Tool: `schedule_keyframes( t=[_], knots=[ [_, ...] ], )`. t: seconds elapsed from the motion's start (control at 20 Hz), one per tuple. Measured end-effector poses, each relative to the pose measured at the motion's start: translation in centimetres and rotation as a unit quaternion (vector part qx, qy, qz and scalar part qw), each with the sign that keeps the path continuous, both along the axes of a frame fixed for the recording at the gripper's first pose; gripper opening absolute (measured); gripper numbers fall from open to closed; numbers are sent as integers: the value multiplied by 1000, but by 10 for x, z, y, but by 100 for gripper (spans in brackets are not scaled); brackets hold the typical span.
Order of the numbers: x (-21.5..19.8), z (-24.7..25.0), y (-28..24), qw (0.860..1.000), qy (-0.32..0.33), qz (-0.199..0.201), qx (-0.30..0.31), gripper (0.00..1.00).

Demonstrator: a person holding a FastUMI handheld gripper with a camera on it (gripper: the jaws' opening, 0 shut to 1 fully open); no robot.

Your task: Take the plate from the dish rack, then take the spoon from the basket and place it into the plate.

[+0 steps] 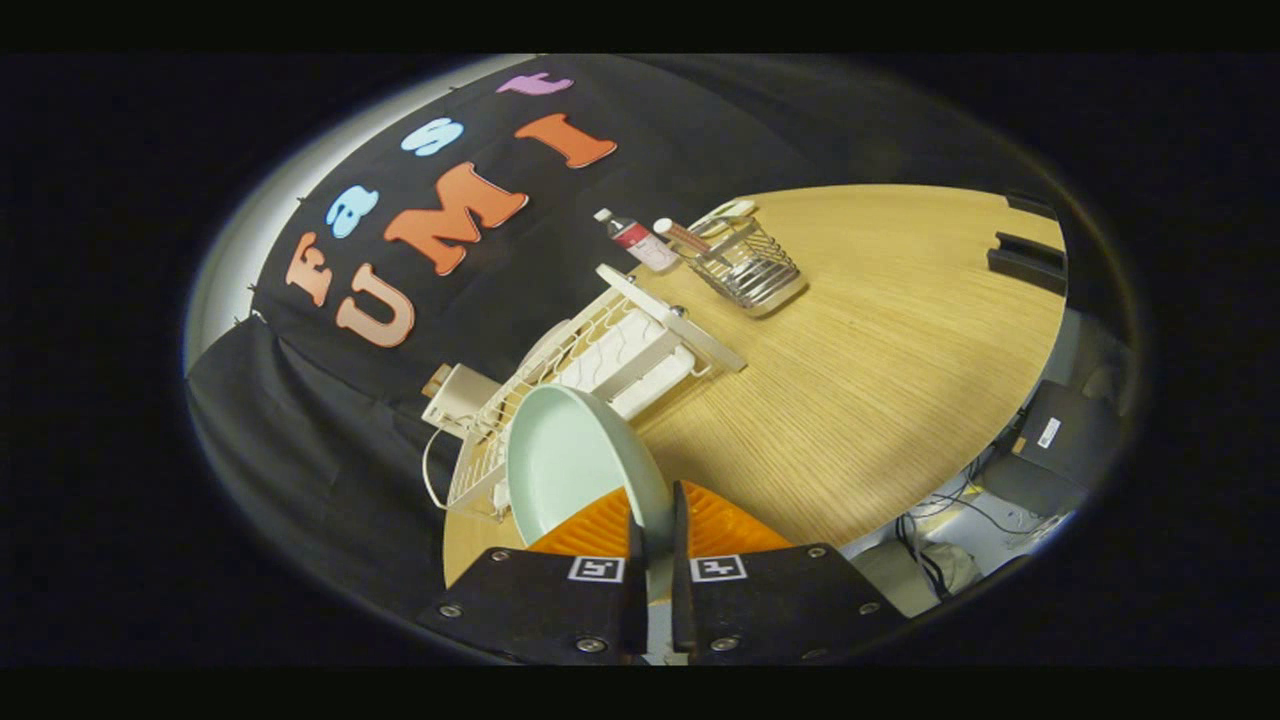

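One pale green round plate [570, 455] is counted, clamped at its rim between the two fingers [655, 520]. One white wire dish rack [600, 365] and one silver wire basket [750, 265] are seen on the one light wooden table [860, 350]. One small clear bottle [638, 240] with a white cap is counted near the basket. One white-handled utensil [728, 212] is seen in the basket.

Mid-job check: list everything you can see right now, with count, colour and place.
plate: one, pale green, its rim held between the fingers, just in front of the dish rack
dish rack: one, white, on the table beyond the plate
basket: one, silver wire, on the table past the rack
spoon: one, pale, standing in the basket
bottle: one, clear with red label, beside the basket
table: one, light wood
gripper: one, shut on the plate's rim
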State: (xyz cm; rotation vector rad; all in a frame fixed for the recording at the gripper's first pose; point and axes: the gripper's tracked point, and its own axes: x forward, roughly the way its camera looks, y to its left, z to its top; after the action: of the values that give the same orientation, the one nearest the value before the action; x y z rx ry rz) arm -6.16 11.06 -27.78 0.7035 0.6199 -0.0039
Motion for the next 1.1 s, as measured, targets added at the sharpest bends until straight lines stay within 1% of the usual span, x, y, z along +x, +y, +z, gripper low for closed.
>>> schedule_keyframes(
  t=[0.25, 0.45, 0.55, 0.7, 1.05, 1.1],
  knots=[
    [-5, -12, 2, 1000, 14, 10, 6, 10],
    [1, -12, -3, 1000, 13, 12, 1, 10],
    [1, -11, -3, 1000, 7, 26, -9, 14],
    [0, -13, -12, 999, 6, 32, -30, 16],
    [13, 0, -40, 997, -23, 16, -70, 17],
    [14, 2, -47, 996, -29, 11, -81, 20]
  ],
)
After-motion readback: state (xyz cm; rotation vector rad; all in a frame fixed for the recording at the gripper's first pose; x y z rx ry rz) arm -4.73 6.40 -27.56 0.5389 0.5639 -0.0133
